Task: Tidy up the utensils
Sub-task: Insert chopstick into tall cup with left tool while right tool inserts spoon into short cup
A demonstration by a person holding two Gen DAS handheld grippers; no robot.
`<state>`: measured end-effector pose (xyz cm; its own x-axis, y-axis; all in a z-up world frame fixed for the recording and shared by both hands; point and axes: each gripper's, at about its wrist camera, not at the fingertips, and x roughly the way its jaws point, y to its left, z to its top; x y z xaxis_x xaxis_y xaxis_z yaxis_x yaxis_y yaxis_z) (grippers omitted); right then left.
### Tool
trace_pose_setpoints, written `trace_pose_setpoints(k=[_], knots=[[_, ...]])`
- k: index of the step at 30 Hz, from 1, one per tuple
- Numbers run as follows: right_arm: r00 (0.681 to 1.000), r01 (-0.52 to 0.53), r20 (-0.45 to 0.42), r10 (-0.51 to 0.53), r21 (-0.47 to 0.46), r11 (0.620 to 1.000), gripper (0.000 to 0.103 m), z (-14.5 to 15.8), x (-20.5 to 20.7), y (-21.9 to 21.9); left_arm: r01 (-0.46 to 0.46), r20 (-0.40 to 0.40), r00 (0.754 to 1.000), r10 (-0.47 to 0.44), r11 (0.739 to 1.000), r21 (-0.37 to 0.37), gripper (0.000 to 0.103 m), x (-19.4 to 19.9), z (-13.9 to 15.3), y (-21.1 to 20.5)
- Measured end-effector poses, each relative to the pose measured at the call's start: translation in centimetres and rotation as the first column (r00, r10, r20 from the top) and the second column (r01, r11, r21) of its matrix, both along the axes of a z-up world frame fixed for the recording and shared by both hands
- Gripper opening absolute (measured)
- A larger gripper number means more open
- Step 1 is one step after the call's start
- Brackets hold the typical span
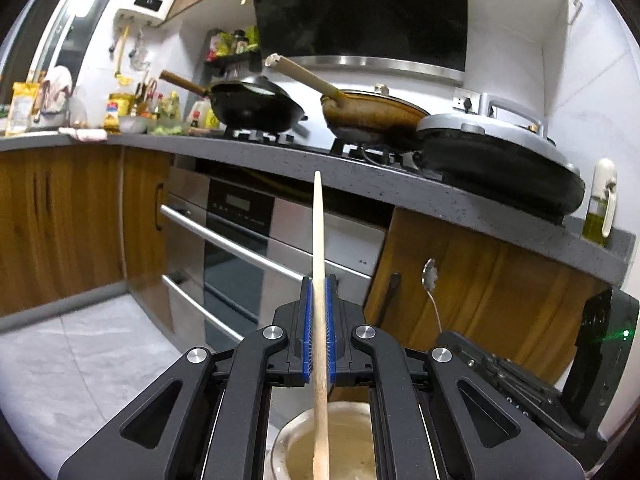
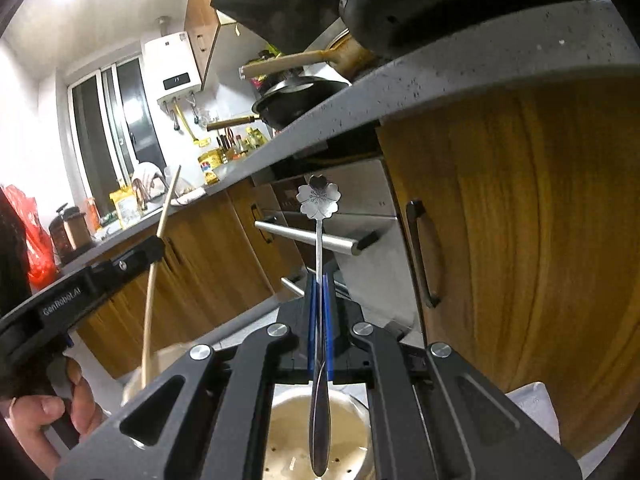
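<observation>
Wood meets steel: left gripper point(image 1: 319, 296) pinches a pale chopstick point(image 1: 319, 264) above a round holder point(image 1: 320, 440); right gripper point(image 2: 319, 292) clamps a flower-ended metal spoon point(image 2: 319, 204), whose petals only its own view shows.

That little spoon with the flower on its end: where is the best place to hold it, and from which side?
On the thin straight stem, as the right tool does now. The spoon stands upright, flower end up, bowl down over the jar. Pinching the stem from both sides keeps the bowl free to drop in.

Frame edge cuts the chopstick's point(image 1: 320, 360) lower end inside the holder point(image 1: 296, 436).
</observation>
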<state>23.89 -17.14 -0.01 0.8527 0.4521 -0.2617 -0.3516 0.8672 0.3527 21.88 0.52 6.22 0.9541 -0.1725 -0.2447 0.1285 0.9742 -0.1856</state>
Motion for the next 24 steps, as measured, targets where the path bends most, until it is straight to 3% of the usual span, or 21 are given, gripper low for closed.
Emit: trace_pose_setpoints(k=[10,18,24], knots=[[0.999,-0.031,0.011,0.032,-0.07,0.997,0.003,-1.3,-3.3,-0.1,0.058,-0.111,0.992,-0.056,0.998,0.009,0.007,-2.5,-2.2,1.2],[0.998,-0.049,-0.033,0.046,-0.104,0.993,0.003,-2.3,-5.2,-0.1,0.107,-0.217,0.973,-0.083,0.989,0.103,0.007,-3.9,-3.4,-0.5],[0.993,-0.071,-0.1,0.059,-0.122,0.99,0.003,-2.4,-5.2,0.0,0.127,-0.262,0.961,-0.092,0.985,0.119,0.007,-3.8,-3.7,-0.9]])
